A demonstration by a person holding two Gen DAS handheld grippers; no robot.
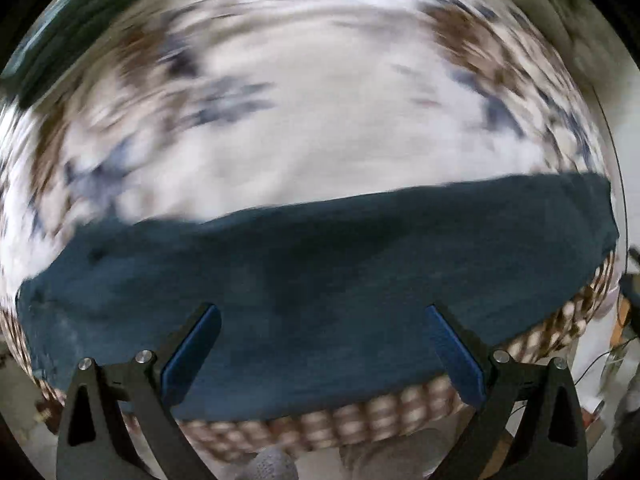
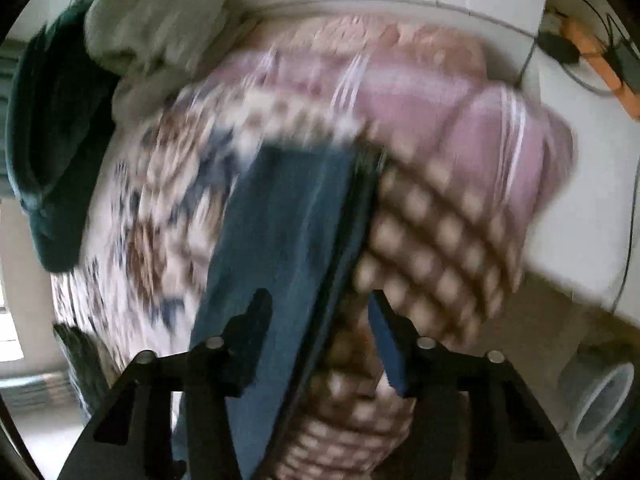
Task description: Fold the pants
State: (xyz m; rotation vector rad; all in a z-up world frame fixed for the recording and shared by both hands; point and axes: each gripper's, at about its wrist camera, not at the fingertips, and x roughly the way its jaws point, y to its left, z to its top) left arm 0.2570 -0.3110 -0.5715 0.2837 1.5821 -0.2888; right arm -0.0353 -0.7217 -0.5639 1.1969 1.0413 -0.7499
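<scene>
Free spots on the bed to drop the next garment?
Free: the patterned bedspread beyond the far edge of the blue pants. Crowded: the pink blanket, grey-green cloth bundle and dark teal cloth bunch along the end and side. The near edge is under the pants.

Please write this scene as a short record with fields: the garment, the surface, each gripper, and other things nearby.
garment: dark blue pants, lying as a long flat band on the bed
surface: patterned bedspread, white with brown and blue motifs, checked border
left gripper: jaws wide open above the pants, nothing between them
right gripper: jaws open, over the edge of the pants, no grip seen
nearby: pink striped blanket, dark green cloth
image quality: blurred
</scene>
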